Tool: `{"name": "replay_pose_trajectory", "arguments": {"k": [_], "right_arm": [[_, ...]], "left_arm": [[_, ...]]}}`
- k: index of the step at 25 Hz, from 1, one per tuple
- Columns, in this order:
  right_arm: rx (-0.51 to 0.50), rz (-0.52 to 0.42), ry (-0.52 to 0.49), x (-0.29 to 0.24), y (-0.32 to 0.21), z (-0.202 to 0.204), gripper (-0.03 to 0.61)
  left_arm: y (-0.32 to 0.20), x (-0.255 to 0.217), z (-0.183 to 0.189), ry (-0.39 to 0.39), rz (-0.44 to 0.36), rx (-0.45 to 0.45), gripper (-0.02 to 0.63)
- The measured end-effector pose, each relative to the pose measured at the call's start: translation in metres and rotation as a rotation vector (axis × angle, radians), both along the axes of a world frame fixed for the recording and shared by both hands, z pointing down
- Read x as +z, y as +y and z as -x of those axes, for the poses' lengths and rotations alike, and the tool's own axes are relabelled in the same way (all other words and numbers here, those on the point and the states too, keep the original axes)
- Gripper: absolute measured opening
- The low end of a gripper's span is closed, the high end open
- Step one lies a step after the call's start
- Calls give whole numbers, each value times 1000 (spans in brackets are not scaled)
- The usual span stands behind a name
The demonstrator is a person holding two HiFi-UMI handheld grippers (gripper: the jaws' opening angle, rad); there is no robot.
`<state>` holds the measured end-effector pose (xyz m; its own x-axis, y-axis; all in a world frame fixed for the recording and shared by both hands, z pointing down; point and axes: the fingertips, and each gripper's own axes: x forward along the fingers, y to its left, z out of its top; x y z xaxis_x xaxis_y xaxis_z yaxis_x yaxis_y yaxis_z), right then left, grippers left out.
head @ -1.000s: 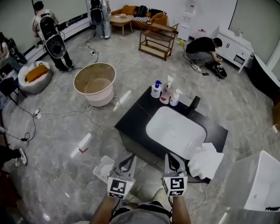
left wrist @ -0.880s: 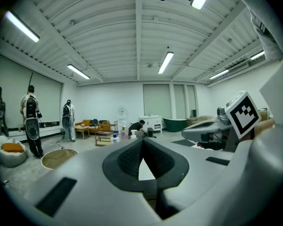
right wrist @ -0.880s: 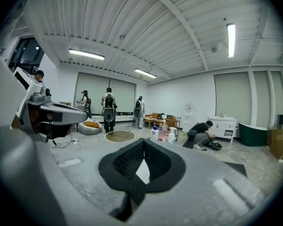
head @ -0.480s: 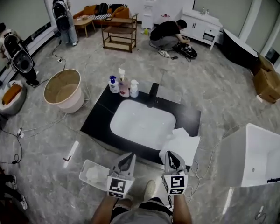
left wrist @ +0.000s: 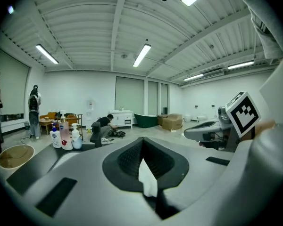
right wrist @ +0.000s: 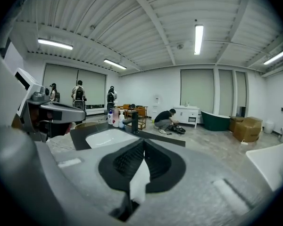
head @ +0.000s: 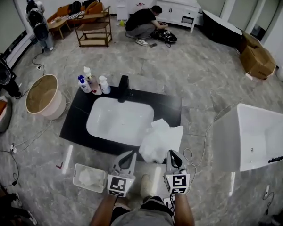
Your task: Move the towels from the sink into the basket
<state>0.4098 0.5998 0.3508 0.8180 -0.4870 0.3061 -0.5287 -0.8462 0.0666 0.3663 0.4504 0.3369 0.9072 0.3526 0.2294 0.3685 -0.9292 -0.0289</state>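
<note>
Hovering short of the pile: left gripper (head: 130, 154) and right gripper (head: 171, 153) both pinched closed, empty. Towels (head: 161, 140) lie just ahead on the sink (head: 99, 111) counter; basket (head: 76, 178) sits left of my left claw. Next I open and grab.

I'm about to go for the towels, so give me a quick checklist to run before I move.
1. Towels found: ok. A white heap lies on the sink counter's front right corner, beside the basin.
2. Left gripper open for a grab: not ok, jaws together.
3. Right gripper open for a grab: not ok, jaws together.
4. Grippers free: ok, nothing is held between either pair of jaws.
5. Basket in sight: ok. It sits on the floor left of the grippers, with something white in it.
</note>
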Motion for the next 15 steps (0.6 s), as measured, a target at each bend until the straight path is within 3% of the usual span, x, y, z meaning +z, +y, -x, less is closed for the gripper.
{"name": "replay_pose_trajectory", "arguments": {"k": [11, 15], "right_arm": [[73, 4, -78, 34, 46, -18, 5], [56, -6, -128, 51, 40, -27, 140]], "left_arm": [[51, 27, -28, -63, -13, 80, 9], [53, 28, -36, -99, 24, 52, 9]]}}
